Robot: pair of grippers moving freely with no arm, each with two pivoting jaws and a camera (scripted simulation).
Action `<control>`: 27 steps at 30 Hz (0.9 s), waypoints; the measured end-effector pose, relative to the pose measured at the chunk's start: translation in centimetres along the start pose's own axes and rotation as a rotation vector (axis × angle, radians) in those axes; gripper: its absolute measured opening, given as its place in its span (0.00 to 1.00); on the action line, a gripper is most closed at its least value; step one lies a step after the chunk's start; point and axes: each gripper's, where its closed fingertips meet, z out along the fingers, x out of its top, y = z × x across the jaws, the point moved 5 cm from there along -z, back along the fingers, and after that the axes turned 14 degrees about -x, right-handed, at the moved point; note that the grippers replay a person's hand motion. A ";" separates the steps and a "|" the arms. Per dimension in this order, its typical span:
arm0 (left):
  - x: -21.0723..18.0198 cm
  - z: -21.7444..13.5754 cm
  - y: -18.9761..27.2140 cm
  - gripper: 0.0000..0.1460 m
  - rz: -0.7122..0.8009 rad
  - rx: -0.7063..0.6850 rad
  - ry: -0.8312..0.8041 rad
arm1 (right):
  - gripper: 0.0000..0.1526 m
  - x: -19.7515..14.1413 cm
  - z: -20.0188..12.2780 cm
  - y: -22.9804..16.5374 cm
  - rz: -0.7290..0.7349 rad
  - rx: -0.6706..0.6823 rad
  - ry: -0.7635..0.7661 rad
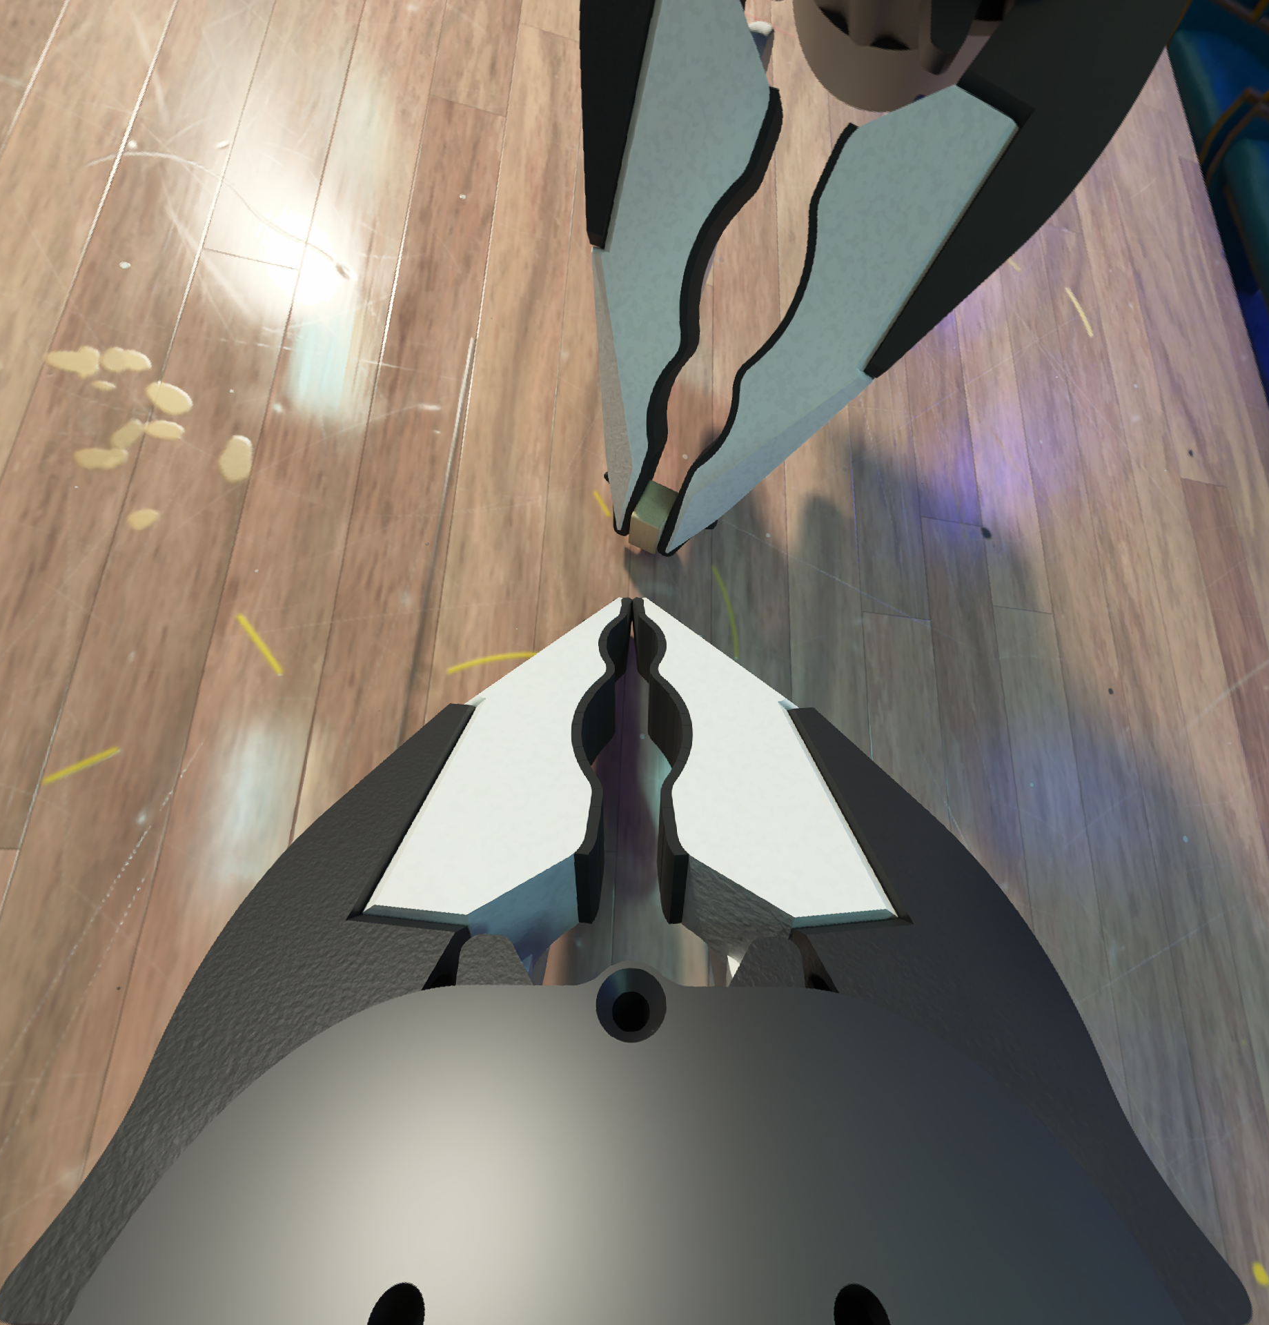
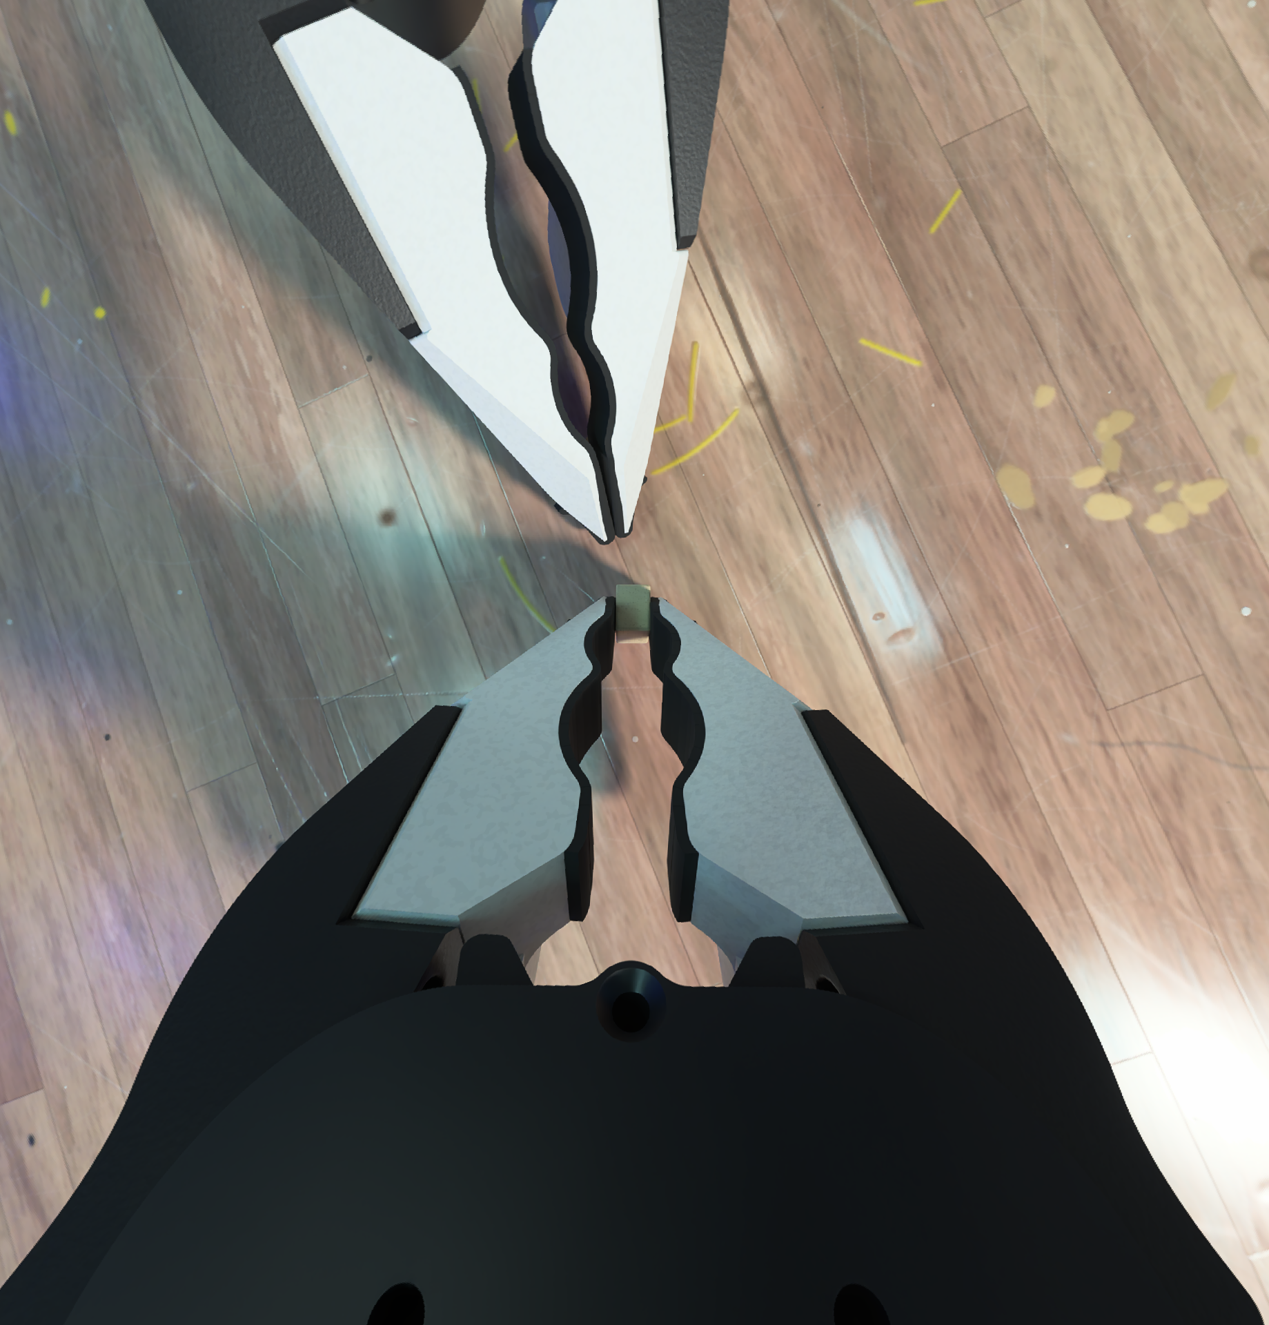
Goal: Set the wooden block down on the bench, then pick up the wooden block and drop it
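The wooden block (image 2: 632, 615) is a small pale cube pinched between the tips of my right gripper (image 2: 632, 606), low over the wooden bench (image 2: 904, 717). In the left wrist view the same block (image 1: 649, 518) sits between the tips of the right gripper (image 1: 644, 534), which comes in from the top. My left gripper (image 1: 631, 602) is shut and empty, its tips a short way in front of the block and pointing at it. It also shows in the right wrist view (image 2: 612, 534), tip to tip with the right gripper.
The bench (image 1: 258, 717) is long planked wood with yellow paint streaks (image 1: 258, 643) and pale blotches (image 1: 165, 398). Bright glare (image 1: 309, 265) lies on the planks. A dark blue-green object (image 1: 1255, 165) stands past the bench's right edge.
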 end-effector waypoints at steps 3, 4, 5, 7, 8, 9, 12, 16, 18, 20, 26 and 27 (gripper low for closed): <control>0.0 0.0 0.0 0.00 0.009 0.010 -0.003 | 0.06 -0.2 0.0 0.1 0.018 0.015 0.032; 0.0 0.0 0.1 0.00 0.009 0.010 -0.004 | 0.06 -0.2 0.0 0.1 0.017 0.015 0.050; -0.1 0.0 0.1 0.00 0.010 0.009 -0.005 | 0.05 -0.3 0.1 0.0 0.017 0.013 0.071; -0.1 0.0 0.1 0.00 0.015 0.008 -0.009 | 0.06 -0.5 0.2 0.0 0.020 0.006 0.119; -0.1 0.0 0.1 0.00 0.018 0.009 -0.011 | 0.12 -0.6 0.2 0.0 0.026 0.008 0.142; -0.1 0.0 0.1 0.00 0.020 0.009 -0.012 | 0.18 -0.7 0.2 0.0 0.032 0.008 0.163; -0.1 0.0 0.1 0.00 0.017 0.005 -0.011 | 0.26 -1.0 0.1 0.1 0.044 0.012 0.215; -0.1 0.0 0.1 0.00 0.011 -0.003 -0.010 | 0.24 -0.7 -0.7 0.1 0.010 -0.005 0.309; -0.1 0.0 0.1 0.00 0.010 -0.005 -0.011 | 0.23 -0.6 -0.8 0.1 0.003 -0.004 0.320; -0.1 0.0 0.1 0.00 0.010 -0.006 -0.011 | 0.22 -0.7 -0.7 0.0 -0.008 0.004 0.313; -0.1 0.0 0.1 0.00 0.008 -0.007 -0.011 | 0.19 -0.7 -0.5 -0.2 -0.029 -0.007 0.293; -0.1 0.0 0.1 0.00 0.009 -0.007 -0.011 | 0.18 -0.7 -0.5 -0.2 -0.032 -0.006 0.293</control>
